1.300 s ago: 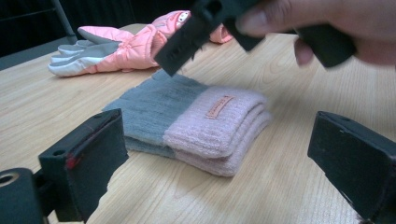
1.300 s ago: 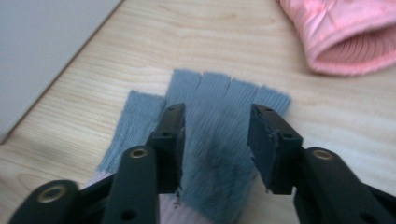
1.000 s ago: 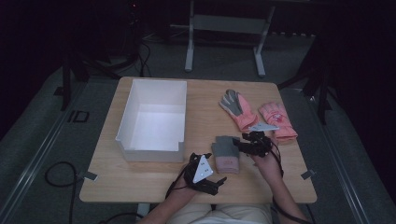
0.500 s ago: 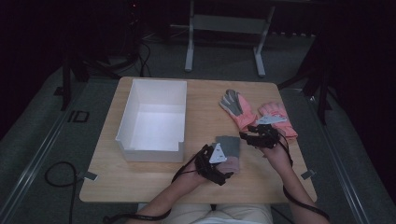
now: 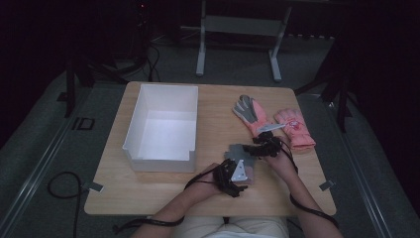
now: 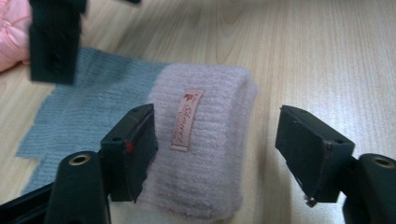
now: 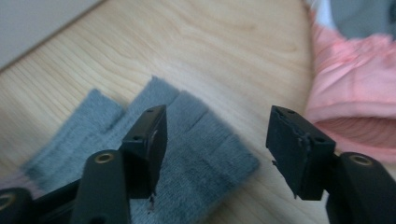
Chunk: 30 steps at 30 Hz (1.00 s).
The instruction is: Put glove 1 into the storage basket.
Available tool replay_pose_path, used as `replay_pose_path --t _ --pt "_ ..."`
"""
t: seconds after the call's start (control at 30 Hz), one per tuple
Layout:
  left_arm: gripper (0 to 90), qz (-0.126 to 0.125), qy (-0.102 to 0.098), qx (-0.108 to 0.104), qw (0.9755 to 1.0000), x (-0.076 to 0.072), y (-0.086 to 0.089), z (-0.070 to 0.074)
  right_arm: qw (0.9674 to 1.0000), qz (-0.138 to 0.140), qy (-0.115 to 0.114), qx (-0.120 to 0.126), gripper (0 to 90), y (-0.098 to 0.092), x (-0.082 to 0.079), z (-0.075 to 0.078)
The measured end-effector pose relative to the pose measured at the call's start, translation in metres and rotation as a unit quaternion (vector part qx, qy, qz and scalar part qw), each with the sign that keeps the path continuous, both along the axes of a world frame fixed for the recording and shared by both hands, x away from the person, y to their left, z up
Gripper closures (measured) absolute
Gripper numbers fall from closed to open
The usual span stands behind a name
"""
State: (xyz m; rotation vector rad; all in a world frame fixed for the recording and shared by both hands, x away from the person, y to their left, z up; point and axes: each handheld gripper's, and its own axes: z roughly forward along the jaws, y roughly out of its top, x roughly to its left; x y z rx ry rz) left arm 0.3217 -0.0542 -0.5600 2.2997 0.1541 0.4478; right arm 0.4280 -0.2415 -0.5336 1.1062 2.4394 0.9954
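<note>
Two claws over one knit glove | high view: left claw [image 5: 236, 174] and right claw [image 5: 261, 148] at grey-pink knit glove [image 5: 241, 157] mid surface [image 5: 208, 198]; white bin [image 5: 163, 126] left, pink gloves [image 5: 277, 124] crowd right | left gripper view: left claw [image 6: 219, 140] just been closing, not yet pinching; we centre on pink cuff [image 6: 205, 154] | right gripper view: right claw [image 7: 217, 140] just been opening, released above grey fingers [image 7: 187, 135]; we avoid pink gloves [image 7: 355, 88].

Plenty of bare table [image 5: 218, 114] between the white bin [image 5: 163, 130] and the pink gloves [image 5: 277, 121], so that middle lane is wide open. The bin walls block the whole left side. Front centre is tight: the knit glove [image 6: 196, 154] lies there with both grippers over it, and the pink gloves sit just beside the right gripper [image 5: 261, 148].
</note>
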Motion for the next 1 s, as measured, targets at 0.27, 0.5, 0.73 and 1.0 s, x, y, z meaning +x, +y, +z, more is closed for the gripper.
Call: replay_pose_path --t 0.27,0.5,0.73,1.0 --pt "37.9 0.012 -0.053 0.023 0.9983 -0.004 -0.004 -0.007 0.9979 -0.028 0.055 0.018 28.9 -0.007 0.010 -0.020" --pt "63.5 0.008 -0.024 0.024 0.9994 0.007 0.000 0.000 0.9967 -0.022 0.074 0.027 45.6 -0.003 0.008 -0.017" --pt "69.3 -0.002 0.007 0.027 0.9996 0.016 0.002 0.004 0.9913 -0.006 0.116 0.063 62.6 0.004 0.009 -0.018" --pt "70.5 0.010 0.014 0.022 0.9996 0.013 0.005 0.006 0.9939 0.000 0.098 0.050 71.5 0.016 0.004 -0.013"
